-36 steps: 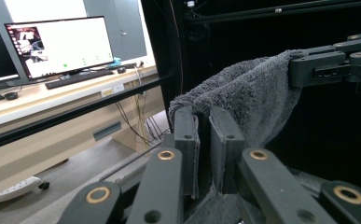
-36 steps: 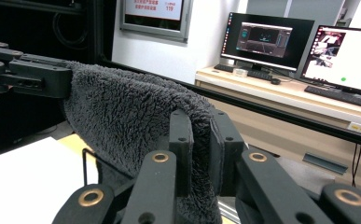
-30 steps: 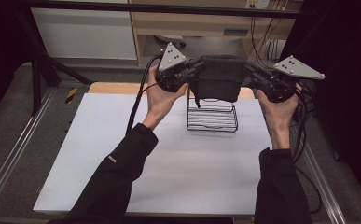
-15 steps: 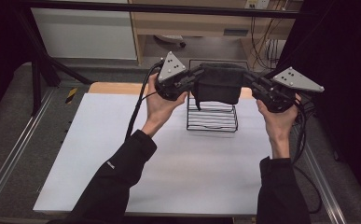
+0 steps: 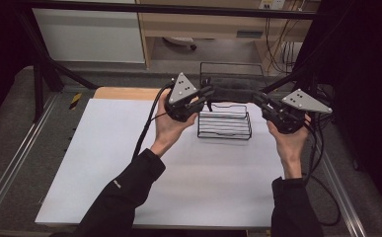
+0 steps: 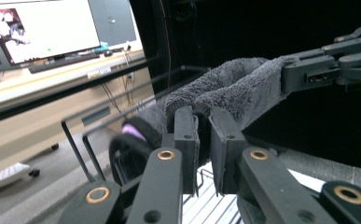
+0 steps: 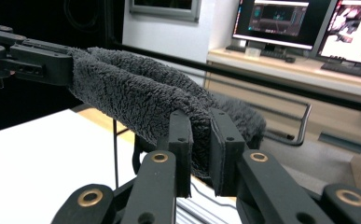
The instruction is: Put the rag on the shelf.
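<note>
A dark grey fleecy cloth is stretched between my two grippers, above and just behind a black wire basket on the white table. My left gripper is shut on the cloth's left end. My right gripper is shut on its right end. In the left gripper view the cloth bunches between the jaws and runs off to the other gripper at upper right. From the right gripper view, the cloth runs left toward the other gripper. Part of the cloth hangs over the basket's tall back frame.
The basket stands near the table's far edge. Metal rails run along both sides of the table. Cables trail from each gripper. Behind the table are a wooden desk and monitors.
Both grippers have moved farther from me and spread apart, pulling the cloth from a hanging bundle into a taut band over the basket's back.
</note>
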Available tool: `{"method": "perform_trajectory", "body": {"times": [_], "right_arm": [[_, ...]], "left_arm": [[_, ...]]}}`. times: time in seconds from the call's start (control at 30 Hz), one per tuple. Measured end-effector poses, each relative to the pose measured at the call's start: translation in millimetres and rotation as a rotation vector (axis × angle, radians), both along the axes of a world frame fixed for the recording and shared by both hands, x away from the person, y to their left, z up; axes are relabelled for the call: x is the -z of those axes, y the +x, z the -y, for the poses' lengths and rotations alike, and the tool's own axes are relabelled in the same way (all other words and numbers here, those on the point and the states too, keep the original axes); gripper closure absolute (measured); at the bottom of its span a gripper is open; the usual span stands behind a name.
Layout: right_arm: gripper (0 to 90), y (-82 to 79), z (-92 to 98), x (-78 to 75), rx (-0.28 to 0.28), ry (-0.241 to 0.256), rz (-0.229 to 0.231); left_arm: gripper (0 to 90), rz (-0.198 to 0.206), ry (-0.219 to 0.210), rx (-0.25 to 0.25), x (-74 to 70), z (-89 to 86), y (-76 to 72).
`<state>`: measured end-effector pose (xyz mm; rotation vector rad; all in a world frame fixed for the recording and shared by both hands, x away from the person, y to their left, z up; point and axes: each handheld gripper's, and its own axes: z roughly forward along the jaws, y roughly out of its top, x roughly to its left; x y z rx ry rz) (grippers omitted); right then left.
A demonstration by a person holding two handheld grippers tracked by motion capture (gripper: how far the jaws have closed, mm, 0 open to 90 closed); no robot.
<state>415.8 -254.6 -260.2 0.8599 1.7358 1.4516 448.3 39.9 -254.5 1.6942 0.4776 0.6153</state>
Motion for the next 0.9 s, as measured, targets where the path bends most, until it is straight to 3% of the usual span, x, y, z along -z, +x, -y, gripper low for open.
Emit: {"method": "perform_trajectory", "body": {"times": [0.2,0.53,0.63,0.9], "right_arm": [[76.8,0.7,1.3,6.2,-0.018,-0.010,-0.053],[53.8,1.1,4.6,16.4,-0.067,0.034,-0.174],[47.8,1.9,4.8,21.1,-0.055,0.025,-0.186],[42.7,10.9,4.4,41.2,-0.018,0.032,-0.238]], "left_arm": [[80.8,-0.038,0.032,-0.013,11.6,-0.3,-1.7],[75.7,-0.073,0.070,-0.017,28.1,1.8,-0.1],[69.0,-0.120,0.090,-0.017,32.3,1.1,0.9],[53.2,-0.219,0.102,-0.053,49.1,-8.1,10.4]]}}
